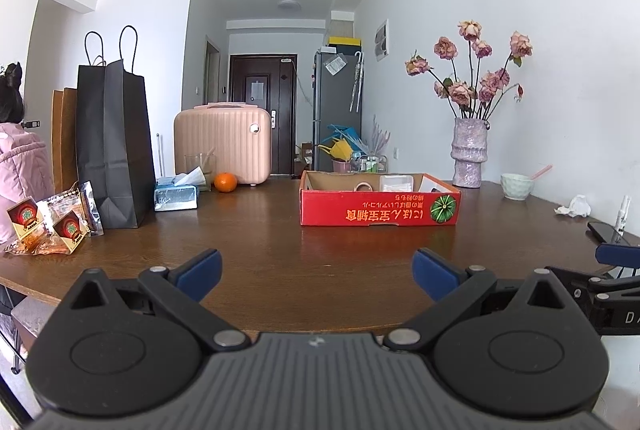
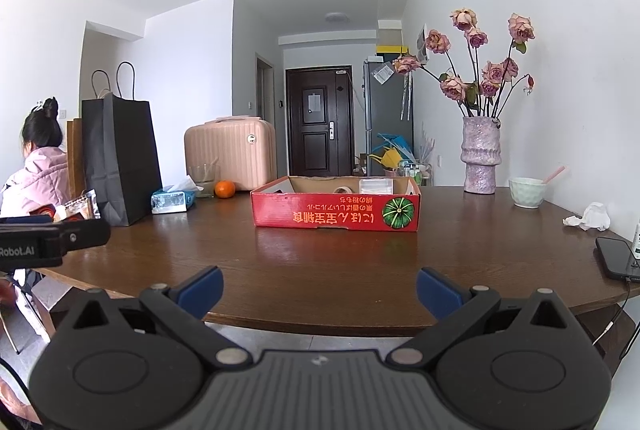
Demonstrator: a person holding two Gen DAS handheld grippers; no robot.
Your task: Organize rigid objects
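A red cardboard box (image 1: 380, 210) sits open-topped on the brown table (image 1: 280, 250), also in the right wrist view (image 2: 336, 212). Inside it I see a tape roll (image 1: 363, 187) and a clear plastic case (image 1: 396, 183); the tape roll (image 2: 342, 191) and case (image 2: 374, 185) show there too. My left gripper (image 1: 316, 276) is open and empty, over the table's near edge. My right gripper (image 2: 320, 294) is open and empty, at the table's near edge. The right gripper also shows in the left wrist view (image 1: 616, 256).
A black paper bag (image 1: 114, 146), tissue pack (image 1: 176, 194), orange (image 1: 225, 182), glass (image 1: 200, 170) and pink case (image 1: 224, 146) stand left and behind. Snack packets (image 1: 48, 226) lie far left. A flower vase (image 1: 469, 152), bowl (image 1: 517, 186), crumpled tissue (image 1: 576, 207) and phone (image 2: 618, 258) are right. A seated person (image 2: 40, 166) is left.
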